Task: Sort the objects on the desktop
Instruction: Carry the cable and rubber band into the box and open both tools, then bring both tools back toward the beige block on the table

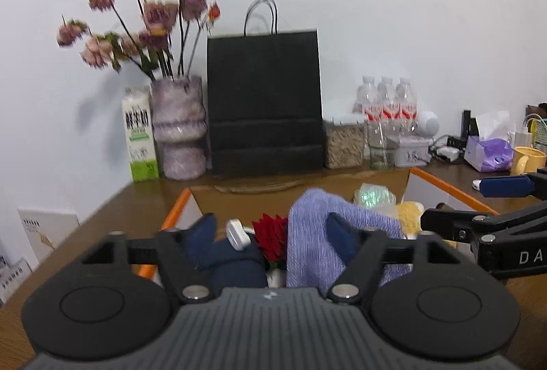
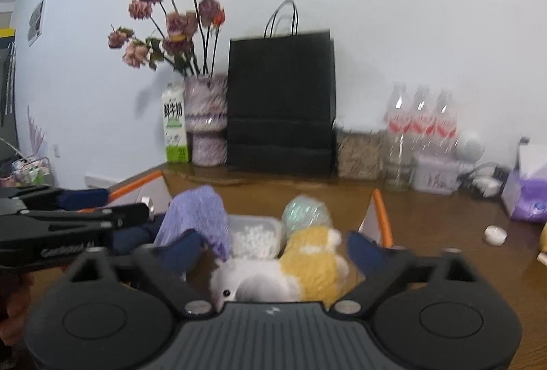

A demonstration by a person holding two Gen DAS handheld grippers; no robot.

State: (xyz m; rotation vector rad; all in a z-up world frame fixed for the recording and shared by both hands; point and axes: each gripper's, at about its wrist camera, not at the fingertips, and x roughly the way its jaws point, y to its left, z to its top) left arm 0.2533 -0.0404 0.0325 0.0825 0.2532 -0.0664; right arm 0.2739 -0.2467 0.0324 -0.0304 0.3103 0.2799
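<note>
Desktop objects are seen gathered in an orange-edged cardboard box (image 1: 451, 190) set on the brown counter (image 1: 102, 216). In the left wrist view, the left gripper (image 1: 273, 233) is held over the box with its jaws spread apart and nothing between them; below it lie a dark navy fabric item (image 1: 232, 264), a small white case (image 1: 238, 234), a red flower-like item (image 1: 271, 238) and a lavender cloth (image 1: 318, 226). In the right wrist view, the right gripper (image 2: 277, 250) is likewise spread wide and empty, positioned above a yellow and white plush toy (image 2: 314, 260). Just behind the plush, a clear tub of white pellets (image 2: 254, 235) and a pale green glittery ball (image 2: 306, 212) are noted. Along the wall, a vase of dried pink flowers (image 1: 179, 127), a milk carton (image 1: 140, 137), a black paper bag (image 1: 265, 103), a grain-filled jar (image 1: 343, 144) and three water bottles (image 1: 386, 103) are recorded. A small white round object (image 2: 495, 235) rests on the counter to the right of the box.
</note>
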